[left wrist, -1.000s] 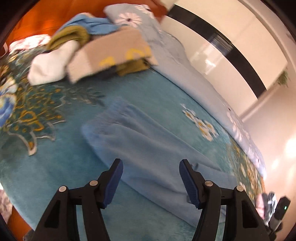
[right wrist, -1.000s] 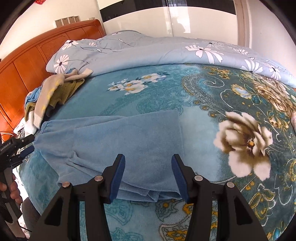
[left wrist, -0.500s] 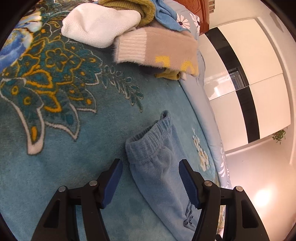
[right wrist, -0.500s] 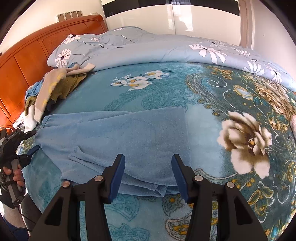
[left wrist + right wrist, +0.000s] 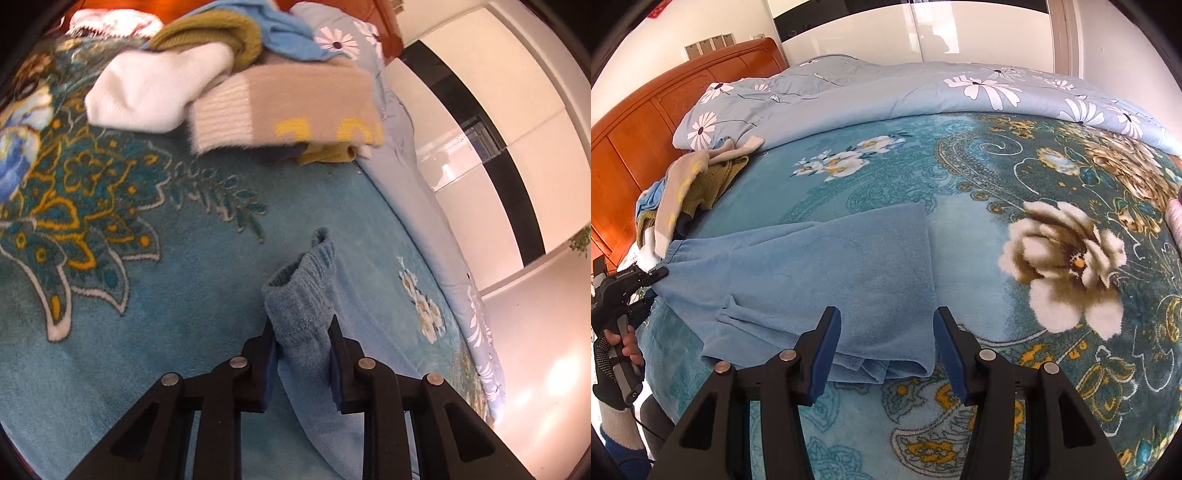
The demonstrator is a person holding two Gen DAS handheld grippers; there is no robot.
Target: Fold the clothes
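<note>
Light blue fleece trousers [image 5: 820, 269] lie flat across the teal flowered blanket [image 5: 960, 229], folded lengthwise. In the left wrist view the elastic waistband [image 5: 299, 295] bunches up between the fingers of my left gripper [image 5: 303, 332]. Its jaws are closing and the pads press on the cloth from both sides. The right wrist view shows that same left gripper [image 5: 657, 286] at the trousers' left end, held by a gloved hand [image 5: 617, 354]. My right gripper [image 5: 886, 325] stands open just above the trousers' near right hem, with nothing pinched.
A heap of clothes [image 5: 258, 99], beige, white, olive and blue, lies by the orange wooden headboard [image 5: 646, 122]. A pale blue daisy duvet [image 5: 886, 92] is bunched along the far side of the bed. Glossy wardrobe doors [image 5: 960, 29] stand behind.
My left gripper has moved up to the waistband corner and its jaws have narrowed from wide apart to pinching the cloth. The right gripper's jaws are unchanged.
</note>
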